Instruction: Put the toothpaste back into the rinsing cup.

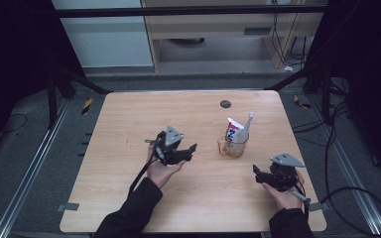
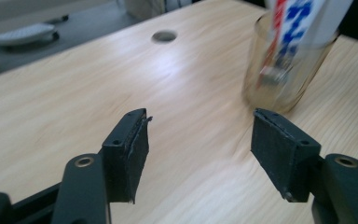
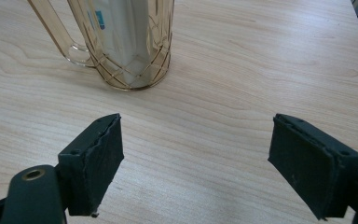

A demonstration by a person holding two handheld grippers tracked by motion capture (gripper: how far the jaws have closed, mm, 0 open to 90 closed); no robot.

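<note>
An amber glass mug (image 1: 234, 147) stands on the wooden table (image 1: 129, 114), right of centre, with a white, red and blue tube (image 1: 234, 131) and a white tube (image 1: 246, 127) upright in it. My left gripper (image 1: 192, 151) hovers left of the mug, open and empty; its jaws frame bare table, with the mug (image 2: 284, 70) ahead to the right. My right gripper (image 1: 256, 173) rests near the front right, open and empty, below the mug (image 3: 126, 42), whose handle (image 3: 58, 32) points left in the right gripper view.
A round cable hole (image 1: 225, 104) sits in the table near the far edge. Metal rails and loose cables run along the floor on both sides. The left half of the table is bare wood.
</note>
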